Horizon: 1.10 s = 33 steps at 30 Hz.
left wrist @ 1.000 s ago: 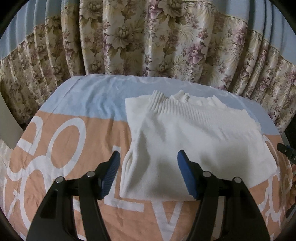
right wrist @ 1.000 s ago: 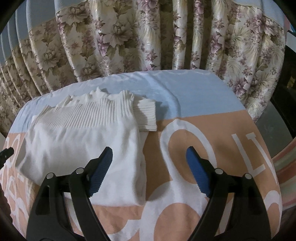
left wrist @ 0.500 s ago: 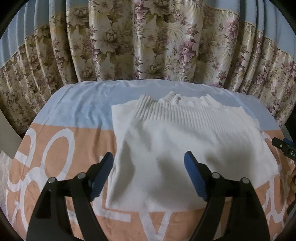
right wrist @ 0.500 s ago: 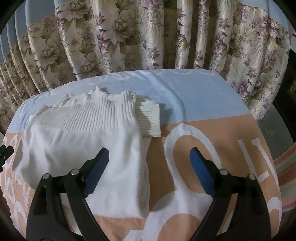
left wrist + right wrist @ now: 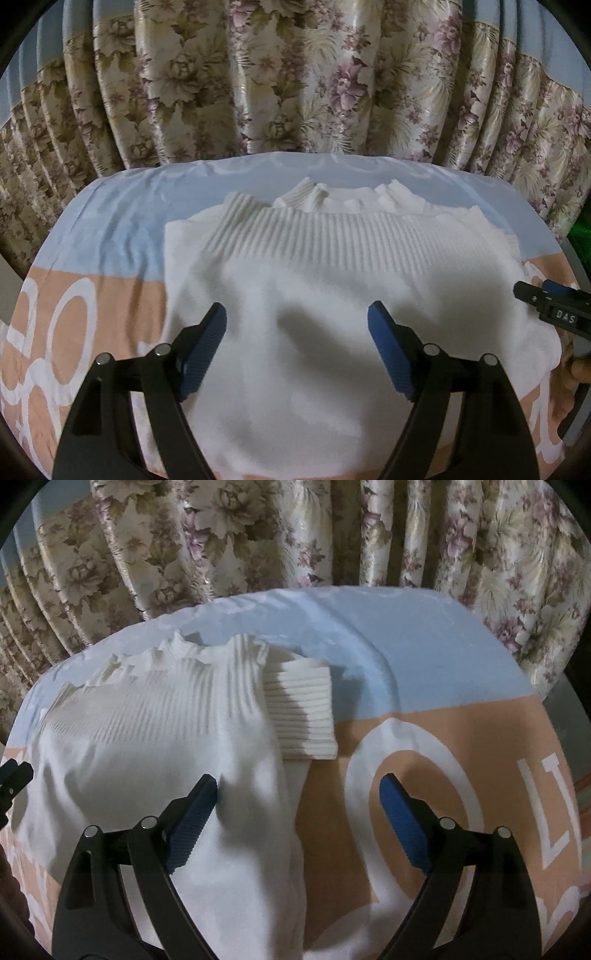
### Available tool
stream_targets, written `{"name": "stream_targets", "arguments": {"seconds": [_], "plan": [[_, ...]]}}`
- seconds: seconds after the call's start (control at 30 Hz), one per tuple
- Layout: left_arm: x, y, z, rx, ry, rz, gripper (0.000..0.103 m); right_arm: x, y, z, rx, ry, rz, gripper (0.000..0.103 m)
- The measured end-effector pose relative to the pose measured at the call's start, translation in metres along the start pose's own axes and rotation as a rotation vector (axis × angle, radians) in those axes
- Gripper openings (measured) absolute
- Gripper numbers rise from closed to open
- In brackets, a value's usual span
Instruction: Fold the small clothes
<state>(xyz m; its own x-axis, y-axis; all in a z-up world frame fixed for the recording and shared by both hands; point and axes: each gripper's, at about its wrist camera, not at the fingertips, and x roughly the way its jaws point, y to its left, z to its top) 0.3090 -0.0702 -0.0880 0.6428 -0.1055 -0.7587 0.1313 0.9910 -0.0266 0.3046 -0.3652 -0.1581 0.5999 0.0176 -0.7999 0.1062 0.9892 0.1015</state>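
White knit, the small sweater (image 5: pixel 332 314) lies partly folded in the middle of the printed bed cover (image 5: pixel 110 229), its ribbed hem toward the far edge by the floral curtain (image 5: pixel 295 74) and a ribbed cuff (image 5: pixel 303 712) jutting out at its right side. It looks soft, light and limp, likely to sag, so the near corners seem the best hold. Left gripper (image 5: pixel 295 347) hangs over it and right gripper (image 5: pixel 299 819) straddles its right edge, both with jaws wide apart and empty.

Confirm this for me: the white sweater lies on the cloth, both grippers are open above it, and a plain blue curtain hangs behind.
One thing is wrong: the curtain is floral, not plain blue, as the left wrist view shows. The white sweater does lie on the cloth, with the left gripper and right gripper open above it.
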Motion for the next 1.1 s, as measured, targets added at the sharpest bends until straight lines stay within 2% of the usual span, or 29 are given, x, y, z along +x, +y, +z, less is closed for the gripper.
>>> {"name": "stream_targets", "arguments": {"seconds": [0.1, 0.27, 0.4, 0.6, 0.67, 0.73, 0.97, 1.1], "plan": [[0.007, -0.007, 0.001, 0.008, 0.006, -0.01, 0.079, 0.011, -0.006, 0.002, 0.012, 0.024, 0.015, 0.09], [0.022, -0.019, 0.0, 0.03, 0.022, -0.025, 0.079, 0.027, -0.014, 0.006, 0.03, 0.051, 0.059, 0.097], [0.031, -0.023, -0.002, 0.032, 0.033, -0.031, 0.079, 0.032, -0.009, 0.009, 0.001, 0.053, 0.063, 0.095], [0.042, -0.024, -0.004, 0.02, 0.051, -0.03, 0.08, 0.03, 0.0, 0.01, -0.026, 0.048, 0.11, 0.068], [0.045, -0.024, -0.006, 0.017, 0.053, -0.028, 0.081, 0.029, 0.002, 0.011, -0.018, 0.051, 0.136, 0.047], [0.047, -0.024, -0.007, 0.017, 0.053, -0.026, 0.082, 0.028, 0.006, 0.011, -0.009, 0.06, 0.171, 0.032], [0.037, -0.019, -0.006, -0.014, 0.04, -0.011, 0.082, 0.021, 0.014, 0.014, 0.001, 0.055, 0.175, 0.019], [0.024, -0.021, -0.008, -0.01, 0.03, -0.027, 0.082, 0.011, 0.02, 0.018, -0.014, 0.034, 0.156, 0.018]]}}
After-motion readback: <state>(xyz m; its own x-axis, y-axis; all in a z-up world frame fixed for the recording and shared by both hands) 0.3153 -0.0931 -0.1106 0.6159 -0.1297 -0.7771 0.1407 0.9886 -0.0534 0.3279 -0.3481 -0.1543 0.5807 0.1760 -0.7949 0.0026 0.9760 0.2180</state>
